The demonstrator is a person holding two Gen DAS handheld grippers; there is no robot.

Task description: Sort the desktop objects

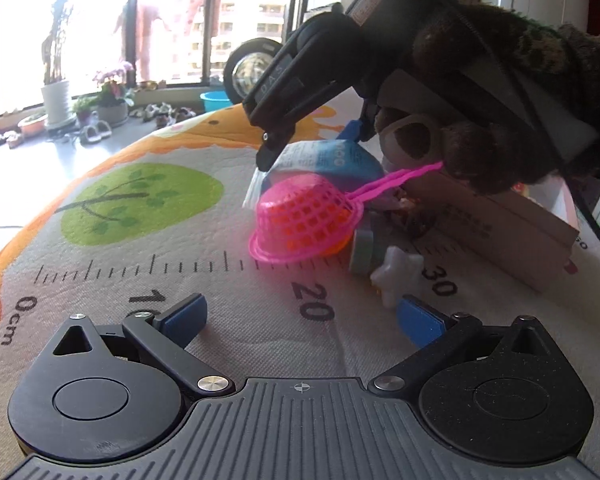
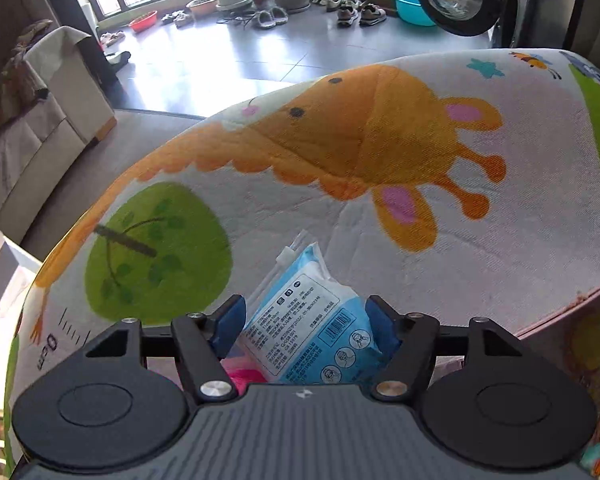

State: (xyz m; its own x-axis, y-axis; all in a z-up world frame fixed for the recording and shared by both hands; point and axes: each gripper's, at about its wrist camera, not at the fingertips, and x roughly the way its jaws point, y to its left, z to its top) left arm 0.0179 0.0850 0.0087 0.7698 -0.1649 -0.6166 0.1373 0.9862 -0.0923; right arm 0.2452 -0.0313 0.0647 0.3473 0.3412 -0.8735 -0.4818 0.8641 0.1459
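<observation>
The sorting looks barely begun. The things sit together in one heap on the printed mat (image 1: 140,240) that covers the counter: a pink basket (image 1: 304,224) lying mouth-down, a blue-and-white pack (image 2: 320,328) behind it, a white star (image 1: 396,276) and a grey roll (image 1: 362,252) beside the basket, and a cardboard box (image 1: 512,232) to the right. Nothing visible has been set apart into a group of its own, though much of the heap is hidden behind the right hand.

The right gripper (image 2: 304,320) is down over the pack. Its jaws straddle the pack, with the blue pads close against both sides; from the right wrist view I cannot tell for sure whether they are pressing yet or just short of contact. The pack itself rests on the mat, leaning on the basket, with a white zip tab sticking out at its far end.

The left gripper (image 1: 300,312) hovers low over the mat near the ruler marks, jaws wide open and empty, the star just past its right pad.

As I judge it, the pack is the first item to go, and the basket, star, roll and the rest are all left to do.
</observation>
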